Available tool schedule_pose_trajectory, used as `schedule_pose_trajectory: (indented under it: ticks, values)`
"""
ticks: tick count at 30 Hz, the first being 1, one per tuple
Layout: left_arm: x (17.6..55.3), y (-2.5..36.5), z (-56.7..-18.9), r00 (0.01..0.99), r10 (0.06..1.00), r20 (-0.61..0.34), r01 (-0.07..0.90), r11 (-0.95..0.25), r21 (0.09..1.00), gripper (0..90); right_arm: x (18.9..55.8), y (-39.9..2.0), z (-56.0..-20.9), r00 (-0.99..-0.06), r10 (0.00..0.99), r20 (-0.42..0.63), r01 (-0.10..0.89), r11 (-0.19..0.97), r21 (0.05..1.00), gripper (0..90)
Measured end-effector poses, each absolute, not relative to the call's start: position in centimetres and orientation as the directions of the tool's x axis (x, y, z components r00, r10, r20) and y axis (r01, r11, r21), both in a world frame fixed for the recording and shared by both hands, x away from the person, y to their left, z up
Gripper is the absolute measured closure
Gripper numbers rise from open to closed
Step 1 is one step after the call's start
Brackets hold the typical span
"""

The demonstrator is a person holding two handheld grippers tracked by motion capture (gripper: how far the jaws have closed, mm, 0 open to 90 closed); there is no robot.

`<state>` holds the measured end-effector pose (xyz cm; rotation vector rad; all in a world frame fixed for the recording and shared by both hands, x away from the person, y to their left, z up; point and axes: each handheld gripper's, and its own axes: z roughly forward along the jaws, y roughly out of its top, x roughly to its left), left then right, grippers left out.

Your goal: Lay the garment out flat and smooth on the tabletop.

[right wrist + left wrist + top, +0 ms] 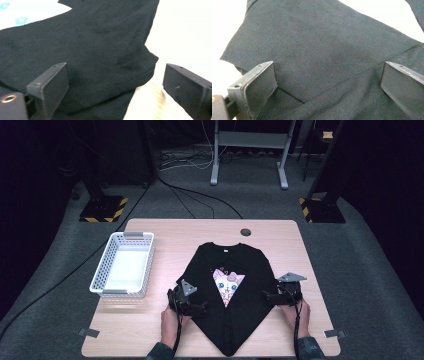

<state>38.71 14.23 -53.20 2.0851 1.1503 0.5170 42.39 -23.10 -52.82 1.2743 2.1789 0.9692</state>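
High view overhead facing forward, both gripper views close, sharing the black shirt.

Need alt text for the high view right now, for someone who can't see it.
A black T-shirt with a cartoon cat print lies partly folded on a wooden table, a person's two grippers at its edges: left gripper, right gripper. An empty white basket sits to the left.
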Motion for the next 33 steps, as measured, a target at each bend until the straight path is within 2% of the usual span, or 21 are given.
schedule_pose_trajectory:
  ticks: [7,15,23,27,33]
  values:
    - [38.7,14.2,-53.2,0.529,0.849,0.012,0.575,-0.368,0.731,0.4,41.1,-22.1,-51.9,-0.474,0.88,-0.006,0.547,0.299,0.782,6.6]
    - [38.7,14.2,-53.2,0.53,0.848,0.017,0.571,-0.371,0.732,0.7,38.0,-16.5,-49.8,-0.583,0.811,-0.046,0.471,0.383,0.795,14.8]
    - [38.7,14.2,-53.2,0.533,0.846,0.016,0.57,-0.373,0.733,1.2,37.1,-11.5,-51.0,-0.649,0.76,-0.014,0.491,0.434,0.755,20.4]
    - [38.7,14.2,-53.2,0.533,0.846,0.016,0.57,-0.372,0.732,1.3,37.0,-10.4,-51.6,-0.661,0.75,-0.009,0.503,0.452,0.737,21.8]
    - [38.7,14.2,-53.2,0.533,0.846,0.018,0.568,-0.374,0.733,1.4,37.1,-10.5,-52.1,-0.648,0.762,0.014,0.529,0.436,0.728,30.4]
